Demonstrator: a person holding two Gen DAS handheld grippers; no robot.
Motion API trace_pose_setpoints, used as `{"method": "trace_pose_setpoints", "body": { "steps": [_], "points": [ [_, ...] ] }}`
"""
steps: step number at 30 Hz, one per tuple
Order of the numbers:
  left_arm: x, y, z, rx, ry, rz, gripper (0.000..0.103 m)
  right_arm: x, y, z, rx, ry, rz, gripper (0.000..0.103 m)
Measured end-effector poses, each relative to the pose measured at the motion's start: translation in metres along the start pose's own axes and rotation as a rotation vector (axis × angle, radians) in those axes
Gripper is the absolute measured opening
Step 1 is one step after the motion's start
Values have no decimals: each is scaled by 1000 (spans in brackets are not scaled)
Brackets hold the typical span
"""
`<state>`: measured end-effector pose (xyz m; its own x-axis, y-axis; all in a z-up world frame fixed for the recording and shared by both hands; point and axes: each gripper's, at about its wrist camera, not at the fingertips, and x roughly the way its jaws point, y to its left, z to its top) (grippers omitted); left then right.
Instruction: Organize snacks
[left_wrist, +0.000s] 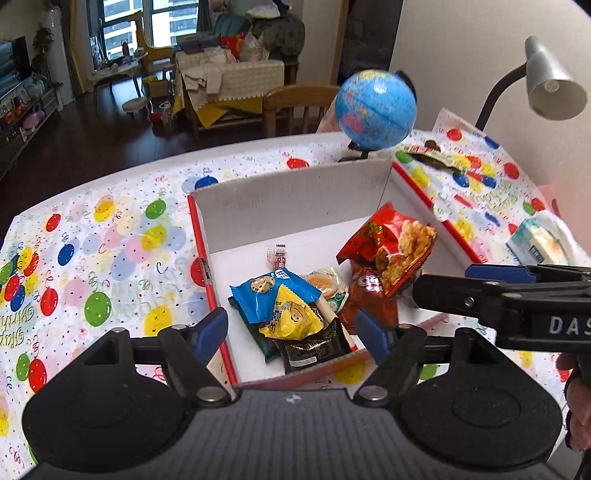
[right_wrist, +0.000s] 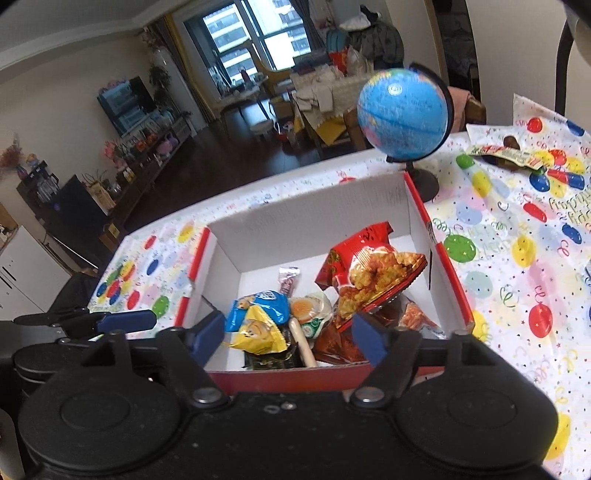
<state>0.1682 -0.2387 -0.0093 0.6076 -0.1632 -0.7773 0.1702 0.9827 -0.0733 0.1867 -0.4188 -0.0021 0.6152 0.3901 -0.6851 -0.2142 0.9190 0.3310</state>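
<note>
Behind my view is a living room with a dark floor, a big window and a cluttered sofa. The surface (left_wrist: 110, 236) in front of me wears a white party cloth printed with coloured balloons. A blue globe (left_wrist: 376, 110) on a black stand sits at its far edge, just beyond the box, with a grey lamp (left_wrist: 550, 85) to the right.

The open cardboard box (left_wrist: 295, 192), white inside with red edges, stands in the middle of the surface, its long axis running away from me. The snacks lie heaped in its near half. The red bag of fried snacks (left_wrist: 391, 243) sits highest, propped on a tilt with its top toward the far right wall. The blue cookie packet (left_wrist: 273, 291) and the yellow M&M's packet (left_wrist: 291, 317) overlap, lying slantwise over a dark packet (left_wrist: 314, 349). A round pastry in clear wrap (left_wrist: 327, 284) and a small sausage stick (left_wrist: 277, 256) lie behind them. One more wrapper (left_wrist: 432, 153) lies outside, on the cloth right of the globe.

My left claw (left_wrist: 295, 330) points steeply down over the box's near-left corner, jaws spread wide, nothing between them. My right claw (right_wrist: 291, 332) hangs beside it over the near edge, equally wide and empty; from the left camera its arm crosses in from the right, with a hand (left_wrist: 576, 398) behind it.
</note>
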Motion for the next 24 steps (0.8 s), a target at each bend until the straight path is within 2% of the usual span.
{"method": "trace_pose_setpoints", "body": {
  "steps": [11,16,24],
  "points": [
    [-43,10,-14,-16,-74,-36,83,-41,25,-14,-36,-95,-27,102],
    [-57,13,-22,-26,-91,-58,98,-52,31,-24,-40,-122,-49,103],
    [-70,12,-29,-43,-106,-55,99,-68,32,-34,-25,-178,-113,103]
  ]
}}
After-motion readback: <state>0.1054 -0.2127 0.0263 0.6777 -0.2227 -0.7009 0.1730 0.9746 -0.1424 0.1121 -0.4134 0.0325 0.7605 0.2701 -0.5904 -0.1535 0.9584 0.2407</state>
